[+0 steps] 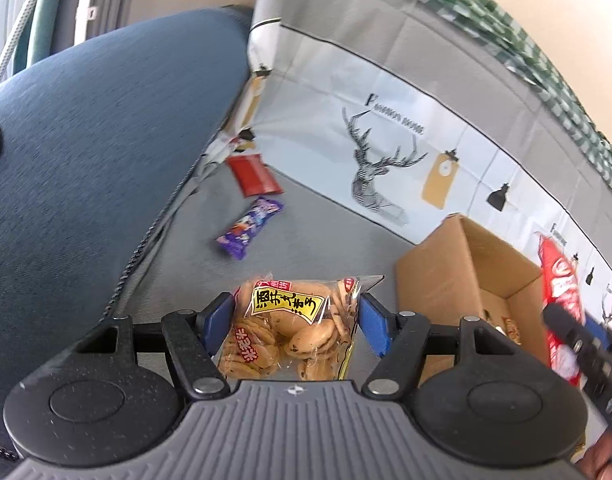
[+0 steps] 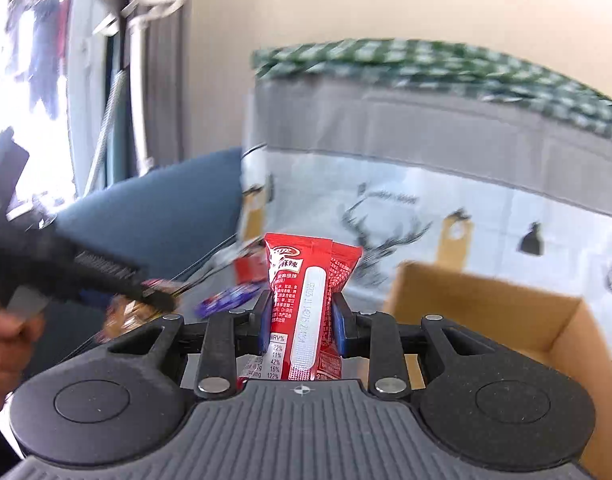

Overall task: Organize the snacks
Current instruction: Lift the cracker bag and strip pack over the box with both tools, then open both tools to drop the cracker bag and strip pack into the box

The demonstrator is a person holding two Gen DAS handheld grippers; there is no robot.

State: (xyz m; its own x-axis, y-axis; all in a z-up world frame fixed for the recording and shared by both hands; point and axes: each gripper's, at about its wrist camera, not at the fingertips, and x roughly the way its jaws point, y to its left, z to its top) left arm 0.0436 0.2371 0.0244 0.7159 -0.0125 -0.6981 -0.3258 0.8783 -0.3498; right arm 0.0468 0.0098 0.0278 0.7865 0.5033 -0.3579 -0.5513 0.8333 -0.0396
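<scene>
Blue sofa arm [image 1: 105, 128] at left; the left gripper [image 1: 289, 320] has its fingers clamped on a biscuit bag [image 1: 289, 328], the right gripper [image 2: 301, 316] on a red packet [image 2: 306, 304]. Both look mid-carry; next, lower them into the cardboard box [image 1: 466, 276] at right.

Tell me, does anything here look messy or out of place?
Two snacks lie loose on the grey seat cover: a purple candy wrapper and a red packet, both askew by the blue cushion, outside the cardboard box. Nothing looks spilled or torn.
</scene>
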